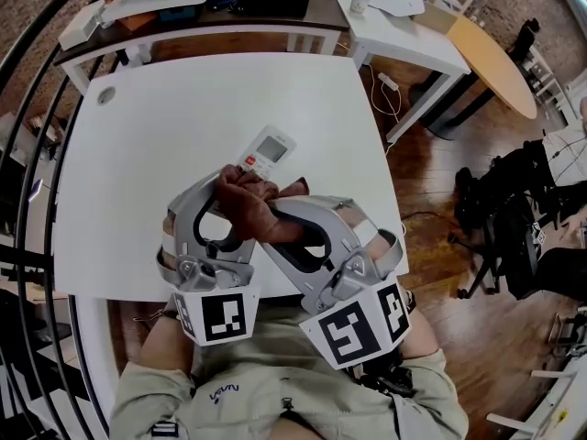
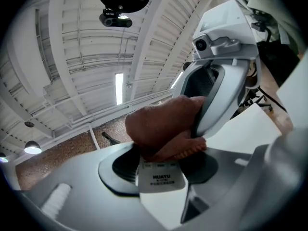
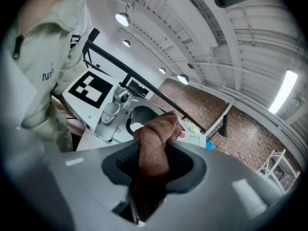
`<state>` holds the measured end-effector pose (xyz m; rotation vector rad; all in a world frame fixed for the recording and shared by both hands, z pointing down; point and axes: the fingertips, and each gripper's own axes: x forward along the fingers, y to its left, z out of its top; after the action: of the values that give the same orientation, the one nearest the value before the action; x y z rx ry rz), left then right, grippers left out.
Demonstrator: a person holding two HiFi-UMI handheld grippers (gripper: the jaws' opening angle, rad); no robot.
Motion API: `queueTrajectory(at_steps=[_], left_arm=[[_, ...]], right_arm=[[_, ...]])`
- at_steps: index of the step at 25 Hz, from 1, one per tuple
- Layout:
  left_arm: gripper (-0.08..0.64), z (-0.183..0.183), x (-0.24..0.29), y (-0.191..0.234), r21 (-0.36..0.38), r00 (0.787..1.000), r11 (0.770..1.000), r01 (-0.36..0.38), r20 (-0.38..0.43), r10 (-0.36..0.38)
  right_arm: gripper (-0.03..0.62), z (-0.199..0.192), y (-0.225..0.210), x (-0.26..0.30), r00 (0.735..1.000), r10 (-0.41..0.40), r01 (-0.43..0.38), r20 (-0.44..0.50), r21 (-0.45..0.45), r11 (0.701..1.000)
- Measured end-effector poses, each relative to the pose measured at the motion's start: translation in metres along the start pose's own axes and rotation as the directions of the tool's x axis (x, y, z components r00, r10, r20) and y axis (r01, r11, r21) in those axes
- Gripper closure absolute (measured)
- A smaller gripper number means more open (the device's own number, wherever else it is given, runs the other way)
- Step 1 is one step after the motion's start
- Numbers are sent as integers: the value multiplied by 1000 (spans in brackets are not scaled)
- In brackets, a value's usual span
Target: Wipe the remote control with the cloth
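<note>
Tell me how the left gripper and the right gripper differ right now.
The left gripper is shut on the white remote control; the right gripper is shut on the brown cloth. The left gripper holds its remote by one end; the right gripper's cloth bunches up past its jaws. Shared: both are held over the white table, with the cloth against the remote.

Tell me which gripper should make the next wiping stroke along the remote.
Right. The right gripper is shut on the cloth, which is bunched against the remote control. The left gripper grips one end of it, so it should probably just steady it.
</note>
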<state>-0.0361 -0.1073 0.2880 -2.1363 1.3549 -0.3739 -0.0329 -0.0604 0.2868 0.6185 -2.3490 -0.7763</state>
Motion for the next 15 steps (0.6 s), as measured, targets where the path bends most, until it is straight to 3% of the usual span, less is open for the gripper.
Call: queueTrajectory(at_steps=[3, 5, 8, 12, 15], left_arm=[[318, -2, 0, -3, -8, 1000, 1000, 2, 3, -2], [319, -1, 1, -2, 0, 1000, 1000, 6, 1, -6], [319, 1, 1, -1, 10, 1000, 1000, 6, 0, -6], [318, 2, 0, -2, 5, 1000, 1000, 3, 7, -3], [319, 2, -1, -4, 2, 1000, 1000, 2, 16, -2]], right_arm=[[465, 0, 2, -2, 1000, 27, -27, 4, -15, 1000], [465, 0, -7, -5, 1000, -11, 11, 16, -9, 1000], [465, 4, -38, -18, 987, -152, 151, 56, 34, 988], [463, 0, -87, -35, 925, -378, 375, 45, 58, 925], [463, -9, -103, -33, 903, -429, 429, -8, 23, 903]])
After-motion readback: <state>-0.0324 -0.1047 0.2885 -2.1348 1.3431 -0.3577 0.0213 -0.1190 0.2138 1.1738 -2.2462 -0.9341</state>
